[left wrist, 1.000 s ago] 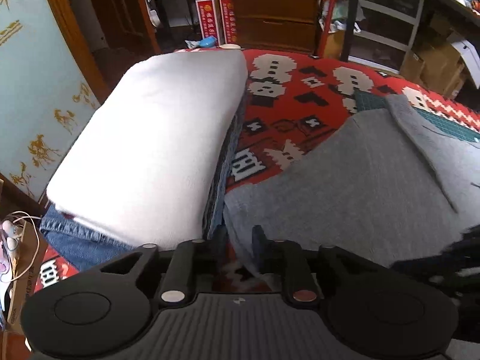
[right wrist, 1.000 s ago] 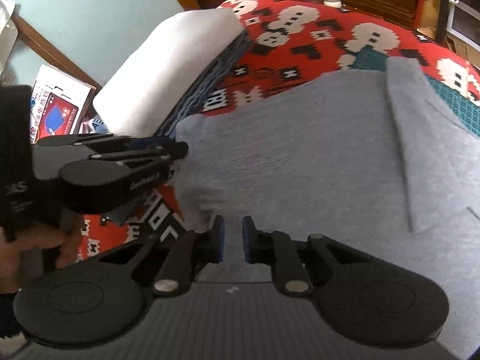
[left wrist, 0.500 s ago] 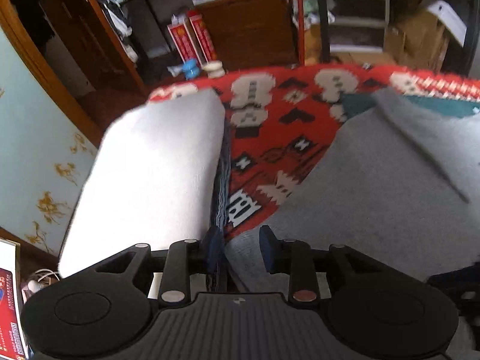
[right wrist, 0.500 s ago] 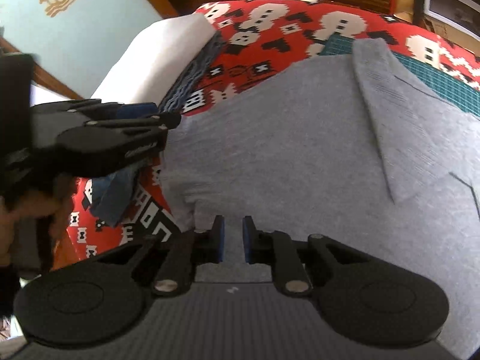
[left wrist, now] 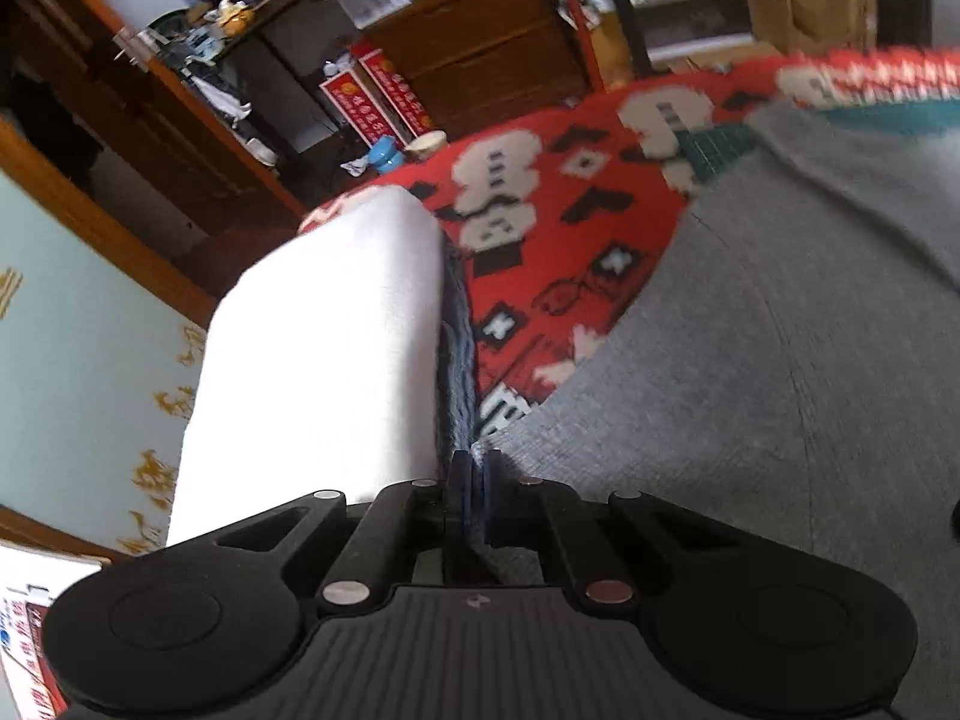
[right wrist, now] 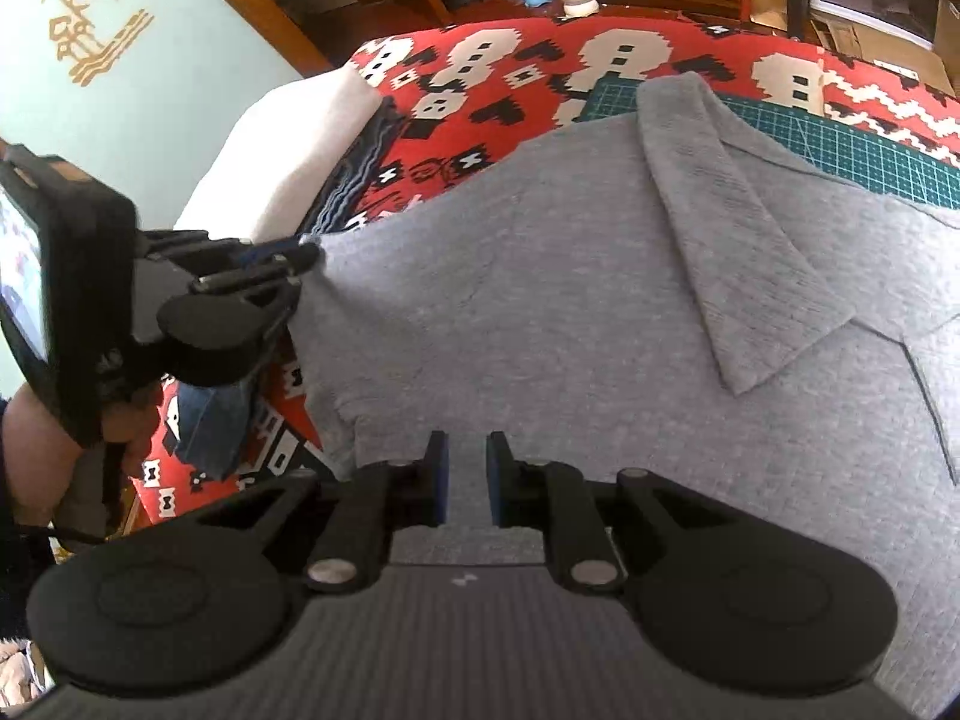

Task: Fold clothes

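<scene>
A grey T-shirt [right wrist: 570,300] lies spread on the red patterned cloth [right wrist: 492,78], one sleeve [right wrist: 738,240] folded inward over its body. My left gripper [left wrist: 476,468] is shut on the shirt's left corner, and the grey fabric [left wrist: 750,390] stretches away from its fingers. Seen from the right wrist, that left gripper [right wrist: 300,258] holds the corner lifted slightly off the cloth. My right gripper [right wrist: 461,456] is open at the shirt's near hem, its fingers apart with grey fabric showing between them.
A white folded stack [left wrist: 318,360] on dark blue garments [left wrist: 459,372] sits just left of the shirt, with denim [right wrist: 210,420] hanging near the bed's edge. A green cutting mat [right wrist: 840,144] shows beyond the shirt. Wooden drawers [left wrist: 492,48] and cluttered shelves stand behind.
My left gripper closed from open onto the shirt's left corner and tipped upward, raising the corner. My right gripper stayed open at the hem.
</scene>
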Demonstrator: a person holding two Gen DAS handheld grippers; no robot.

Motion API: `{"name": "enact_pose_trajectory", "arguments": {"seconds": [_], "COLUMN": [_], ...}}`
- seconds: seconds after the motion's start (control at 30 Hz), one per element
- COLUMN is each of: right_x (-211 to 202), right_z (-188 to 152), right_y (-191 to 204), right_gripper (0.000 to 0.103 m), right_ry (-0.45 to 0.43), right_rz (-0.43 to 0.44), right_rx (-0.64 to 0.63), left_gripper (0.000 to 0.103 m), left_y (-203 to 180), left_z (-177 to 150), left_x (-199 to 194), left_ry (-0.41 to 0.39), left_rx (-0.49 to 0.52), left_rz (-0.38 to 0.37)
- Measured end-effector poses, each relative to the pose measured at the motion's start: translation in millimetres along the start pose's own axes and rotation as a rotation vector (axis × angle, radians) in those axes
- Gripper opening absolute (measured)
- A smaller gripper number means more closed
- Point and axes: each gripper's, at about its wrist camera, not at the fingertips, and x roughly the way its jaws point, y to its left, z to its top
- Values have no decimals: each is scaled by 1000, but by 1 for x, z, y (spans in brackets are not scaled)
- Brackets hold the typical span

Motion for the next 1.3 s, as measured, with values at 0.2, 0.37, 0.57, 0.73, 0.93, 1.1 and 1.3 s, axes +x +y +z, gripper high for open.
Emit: {"name": "enact_pose_trajectory", "arguments": {"seconds": [0.2, 0.37, 0.57, 0.73, 0.93, 1.1, 1.3], "right_x": [-6, -24, -48, -62, -80, -83, -84], "right_z": [-1, -2, -9, -21, -37, -48, -56], "right_y": [-8, -17, -33, -49, -74, -97, -110], "right_gripper": [17, 18, 22, 22, 22, 22, 22], "right_ry": [-12, -44, -73, -86, -151, -203, -287], "right_rz": [-8, -42, -95, -144, -271, -385, -429], "right_rx": [12, 31, 57, 84, 150, 160, 155], "left_gripper": [8, 20, 42, 43, 42, 39, 31], "left_y": [-13, -20, -19, -11, -23, -69, -91], "left_z": [-2, -1, 7, 20, 34, 38, 38], "left_x": [7, 3, -12, -34, -60, -64, -62], "left_ry": [8, 3, -15, -51, -95, -145, -212], "left_rx": [82, 112, 97, 26, -113, -86, -89], "left_rz": [41, 62, 62, -11, -293, -418, -494]}}
